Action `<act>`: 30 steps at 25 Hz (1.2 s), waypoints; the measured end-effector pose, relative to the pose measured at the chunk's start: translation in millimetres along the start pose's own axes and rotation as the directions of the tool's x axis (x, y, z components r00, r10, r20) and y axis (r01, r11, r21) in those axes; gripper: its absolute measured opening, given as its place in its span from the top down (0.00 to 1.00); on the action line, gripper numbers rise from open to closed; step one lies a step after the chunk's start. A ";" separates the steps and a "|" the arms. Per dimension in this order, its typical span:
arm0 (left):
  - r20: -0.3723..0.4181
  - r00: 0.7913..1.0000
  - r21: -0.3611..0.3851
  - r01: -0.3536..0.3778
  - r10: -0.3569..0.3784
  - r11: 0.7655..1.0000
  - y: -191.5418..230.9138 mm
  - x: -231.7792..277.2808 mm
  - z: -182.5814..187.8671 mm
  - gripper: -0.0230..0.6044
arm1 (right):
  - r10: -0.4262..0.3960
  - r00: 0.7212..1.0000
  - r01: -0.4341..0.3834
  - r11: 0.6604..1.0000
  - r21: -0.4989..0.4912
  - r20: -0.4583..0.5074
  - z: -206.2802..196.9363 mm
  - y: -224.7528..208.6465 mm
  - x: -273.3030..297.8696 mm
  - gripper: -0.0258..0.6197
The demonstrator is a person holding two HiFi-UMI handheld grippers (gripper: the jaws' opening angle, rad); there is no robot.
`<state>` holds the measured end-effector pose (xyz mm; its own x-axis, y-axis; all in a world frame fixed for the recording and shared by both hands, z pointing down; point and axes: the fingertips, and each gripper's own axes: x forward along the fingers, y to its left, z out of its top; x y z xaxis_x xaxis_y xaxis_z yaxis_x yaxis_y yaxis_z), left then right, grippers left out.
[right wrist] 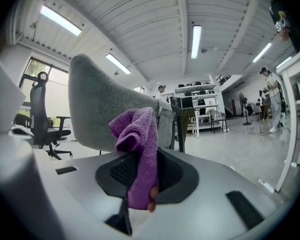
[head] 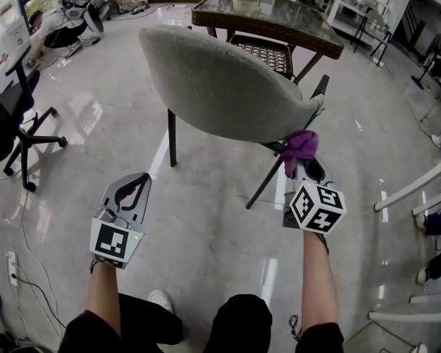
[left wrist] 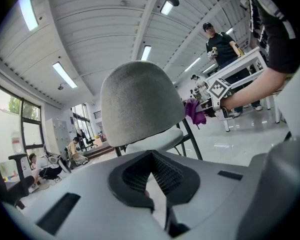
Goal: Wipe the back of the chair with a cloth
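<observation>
So the grey padded chair (head: 228, 87) stands on the shiny floor (head: 206, 234) with the outside of its back facing the person, and its seat side faces the glass-top table (head: 272, 13) behind it.

The right gripper (head: 307, 168) is up at the lower right edge of the chair back, and its jaws are clamped on a purple cloth (head: 300, 147). In the right gripper view the cloth (right wrist: 140, 149) is pinched between the dark pads, with a bunched wad sticking out past the tips and a tail hanging down on the near side. The wad sits right against the grey fabric. Honestly I can't say for sure whether it's actually pressing on the chair or just shy of it, because the angle squashes everything together.

The left gripper (head: 138, 184) hangs lower and off to the left, well apart from the chair. Its jaws are closed tip to tip with nothing in them. Its own view just looks up at the rounded chair back (left wrist: 140, 104).

A black office chair (head: 15, 131) sits at the far left, and a white frame (head: 419, 190) is over on the right. Someone in dark clothes (left wrist: 221, 44) is standing further back in the room.
</observation>
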<state>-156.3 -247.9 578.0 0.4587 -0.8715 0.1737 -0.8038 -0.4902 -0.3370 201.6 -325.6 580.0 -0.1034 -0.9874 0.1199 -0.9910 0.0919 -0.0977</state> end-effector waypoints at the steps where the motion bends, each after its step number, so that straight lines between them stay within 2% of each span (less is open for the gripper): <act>1: -0.001 1.000 -0.003 0.005 -0.005 1.000 -1.7 1.3 0.0 0.95 | 0.007 1.000 -0.007 1.000 -0.015 0.004 -0.2 5.0 -2.9 0.82; 8: 0.004 1.000 -0.046 0.029 -0.029 0.998 -6.7 10.0 11.2 0.95 | 0.058 0.998 -0.058 0.998 -0.024 0.017 2.4 35.0 -23.0 0.82; 16: -0.023 0.997 -0.077 0.068 -0.070 0.995 -12.6 17.1 40.0 0.95 | 0.078 0.996 -0.080 0.995 -0.059 -0.032 15.7 48.2 -40.8 0.82; 19: -0.027 0.996 -0.089 0.081 -0.084 0.993 -10.4 15.1 56.6 0.95 | 0.079 0.996 -0.083 0.993 -0.082 -0.050 28.8 55.6 -50.6 0.82; 23: 0.001 0.996 -0.049 0.090 -0.090 0.995 -1.5 17.9 82.8 0.95 | 0.084 0.995 -0.088 0.994 -0.063 -0.059 53.4 64.1 -56.6 0.82; 30: -0.011 0.994 -0.078 0.105 -0.106 0.991 12.2 12.8 133.0 0.95 | 0.091 0.993 -0.094 0.995 -0.033 -0.077 96.8 81.7 -66.9 0.82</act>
<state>-109.8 -263.0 453.1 0.5371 -0.8147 0.2185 -0.7784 -0.5785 -0.2437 135.9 -264.5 468.4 -0.1999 -0.9619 0.1864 -0.9791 0.1888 -0.0758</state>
